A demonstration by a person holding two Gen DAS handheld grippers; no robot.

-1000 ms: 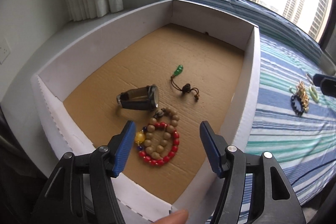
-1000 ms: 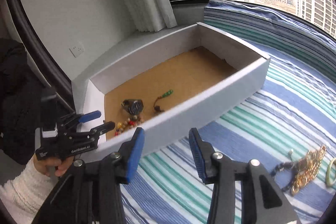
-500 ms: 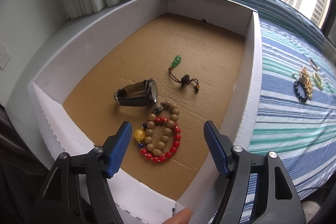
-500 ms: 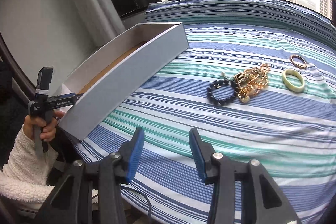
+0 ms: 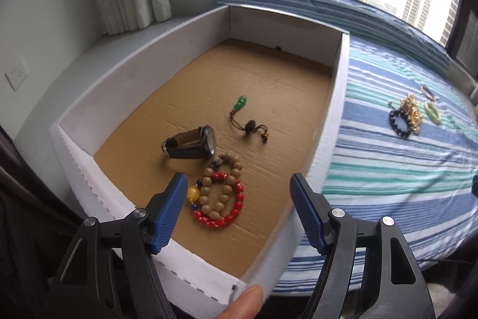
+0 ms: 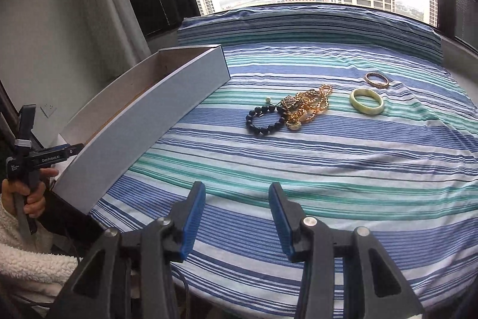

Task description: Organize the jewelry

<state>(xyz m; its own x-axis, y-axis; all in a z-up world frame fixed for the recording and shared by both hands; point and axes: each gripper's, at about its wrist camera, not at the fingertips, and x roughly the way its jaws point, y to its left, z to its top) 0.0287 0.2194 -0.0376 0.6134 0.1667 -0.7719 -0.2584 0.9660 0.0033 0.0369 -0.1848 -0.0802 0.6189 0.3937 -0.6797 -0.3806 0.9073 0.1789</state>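
A: Since the earlier frame the right gripper [image 6: 237,217] is no longer facing the box [image 6: 143,121]; it is now looking over the striped bed cover [image 6: 328,169] at the loose jewelry. The left gripper [image 5: 237,208] is sitting a little higher over the box than before.

B: Is either one carrying anything?

A: No. The left one's jaws are opening with nothing between them; the red and wooden bead bracelets [image 5: 219,196] are lying on the box floor beneath. The right one's jaws are also opening slightly, over bare cover only.

B: Where is the next piece lying?

A: The black bead bracelet [image 6: 266,120] is resting on the cover ahead of the right gripper and slightly to its right, touching the gold chain pile [image 6: 307,106]. The green bangle [image 6: 367,101] and a thin ring [image 6: 377,79] are lying farther right, apart from the pile.

B: So which hand is nearer?

A: The right, clearly. From the left wrist view the same bracelet [image 5: 398,123] is sitting well beyond the box wall. The bracelet is lying flat, its free edge facing the gripper, so a straight forward reach probably suits.
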